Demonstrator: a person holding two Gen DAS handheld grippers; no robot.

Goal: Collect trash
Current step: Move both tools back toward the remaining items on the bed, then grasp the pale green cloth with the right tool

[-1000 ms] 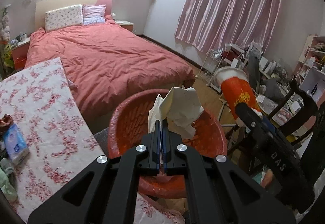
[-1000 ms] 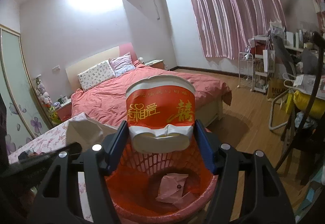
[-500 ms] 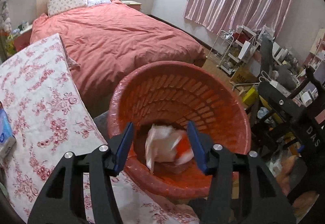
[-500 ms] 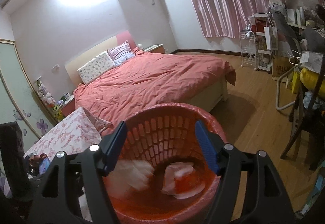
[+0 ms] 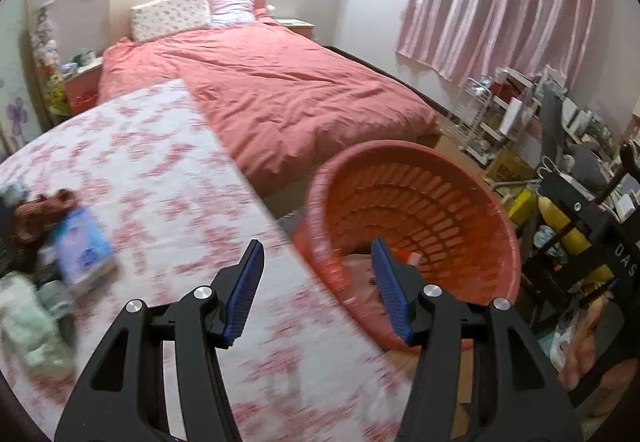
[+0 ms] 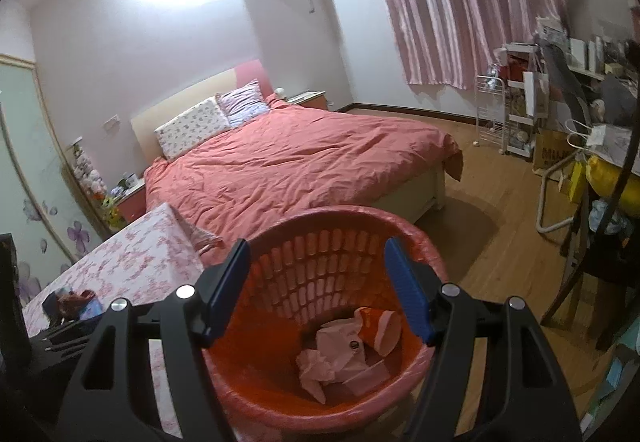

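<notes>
Crumpled paper (image 6: 320, 364) and red paper cup (image 6: 380, 326) lying inside the red basket (image 6: 348, 217), beside the desk (image 5: 160, 169). Drop step done: left gripper (image 5: 318, 288) opening with nothing between its fingers, right gripper (image 6: 318, 292) spread and bare above the basket. Next, probably reaching for the clutter (image 5: 60, 242) on the desk.

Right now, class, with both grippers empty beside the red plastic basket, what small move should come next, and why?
Probably carry the left gripper, its jaws opening with nothing between them, toward the blurred clutter on the floral tablecloth. The paper cup and crumpled papers already lie in the red plastic basket.
</notes>
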